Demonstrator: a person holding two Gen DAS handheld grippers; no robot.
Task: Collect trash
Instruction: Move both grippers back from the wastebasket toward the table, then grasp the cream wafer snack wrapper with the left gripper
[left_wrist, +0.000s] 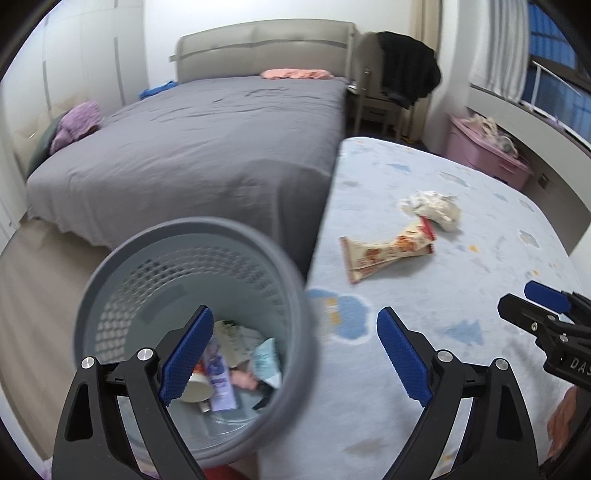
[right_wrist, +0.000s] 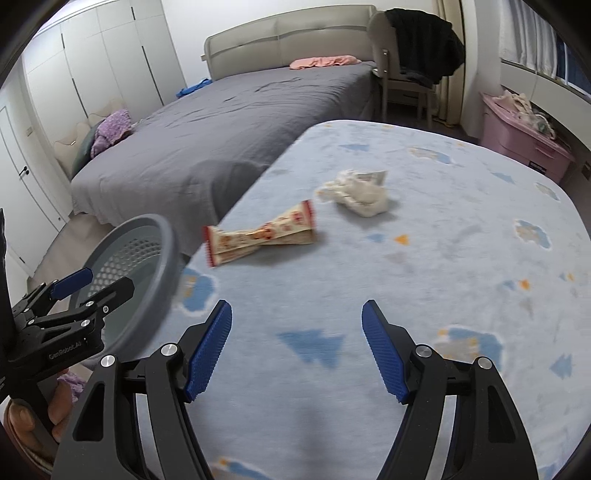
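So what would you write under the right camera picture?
Open right tool over a blanket with a wrapper and tissue left.

A pale blue patterned bed (right_wrist: 443, 258) is carrying a twisted snack wrapper (right_wrist: 258, 238) and, just beyond it (apart), a crumpled tissue (right_wrist: 356, 194).

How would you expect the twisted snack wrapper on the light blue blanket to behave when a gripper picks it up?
The snack wrapper looks thin and pinched at its middle, so it is probably very light and floppy, its ends drooping. Its glossy film may slip between pads. Lying flat on the soft blanket, it seems unlikely to roll.
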